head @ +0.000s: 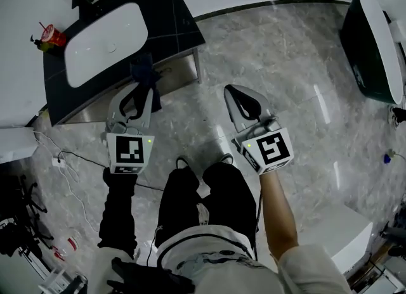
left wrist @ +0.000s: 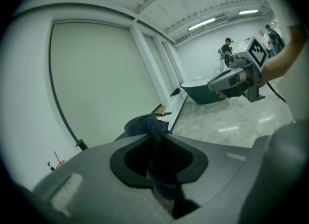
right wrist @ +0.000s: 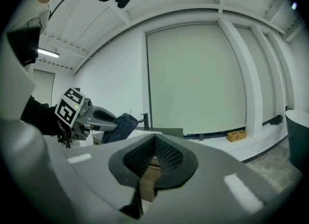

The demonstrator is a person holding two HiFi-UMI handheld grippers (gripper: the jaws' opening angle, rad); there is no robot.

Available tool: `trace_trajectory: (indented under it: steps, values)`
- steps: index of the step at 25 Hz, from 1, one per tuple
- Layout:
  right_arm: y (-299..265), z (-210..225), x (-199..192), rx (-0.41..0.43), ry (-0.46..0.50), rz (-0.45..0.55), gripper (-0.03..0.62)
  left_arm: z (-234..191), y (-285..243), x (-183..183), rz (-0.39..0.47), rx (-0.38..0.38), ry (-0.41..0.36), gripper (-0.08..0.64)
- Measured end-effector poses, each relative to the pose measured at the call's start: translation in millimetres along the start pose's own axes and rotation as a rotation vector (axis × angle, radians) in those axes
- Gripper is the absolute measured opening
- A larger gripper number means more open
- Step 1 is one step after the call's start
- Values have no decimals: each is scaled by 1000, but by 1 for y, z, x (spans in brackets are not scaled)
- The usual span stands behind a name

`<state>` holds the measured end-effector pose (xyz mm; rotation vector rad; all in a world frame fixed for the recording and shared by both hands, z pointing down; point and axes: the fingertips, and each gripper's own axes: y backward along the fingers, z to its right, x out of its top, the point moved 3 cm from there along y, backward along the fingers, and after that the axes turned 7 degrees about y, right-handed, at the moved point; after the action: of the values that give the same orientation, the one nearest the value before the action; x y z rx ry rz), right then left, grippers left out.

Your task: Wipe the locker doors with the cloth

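Navy, floppy fabric cloth (head: 144, 74) pinched in the left gripper (head: 142, 90), clamped down on a bunched fold, with a wad poking out past the tips. Held up in the air at near left, just in front of the black stone counter (head: 171, 20) with the white oval basin (head: 104, 42). Looks light and limp, so probably zero effort to carry, but likely to ball up instead of lying flat on a door. Would grab closer to an edge, or at least leave a bigger flap loose, to get a proper wiping face. Doesn't look slippery or fragile, so no worries there. Right gripper (head: 236, 91) closed up, pads together on nothing, hovering over the grey marble floor (head: 285, 71) to the right. Now the annoying part: can't spot any lockers for sure from the head view. Big pale panels with dark trim (left wrist: 96, 78) in both gripper views, maybe the doors, maybe just wall, honestly can't tell. Also something brownish down in the gap below the right jaws, too blurry to name. Dark green tub-like thing (head: 371, 39) cut off at far right.
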<state>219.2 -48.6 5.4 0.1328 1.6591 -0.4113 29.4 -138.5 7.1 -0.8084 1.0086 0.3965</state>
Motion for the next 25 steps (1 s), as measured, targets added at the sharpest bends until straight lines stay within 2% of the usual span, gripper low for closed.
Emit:
trace_trajectory:
  steps: [4, 14, 17, 25]
  values:
    - [-24, -3, -58, -7, -1, 11, 5, 16, -37, -49, 32, -24, -111, 67]
    - [-64, -2, -189, 11, 145, 130, 5, 60, -108, -127, 206, -2, -305, 67]
    - [-77, -3, -224, 18, 194, 169, 5, 76, -133, -145, 263, -1, -400, 67]
    - [-97, 4, -293, 25, 254, 298, 5, 90, -180, -175, 357, 117, -642, 67]
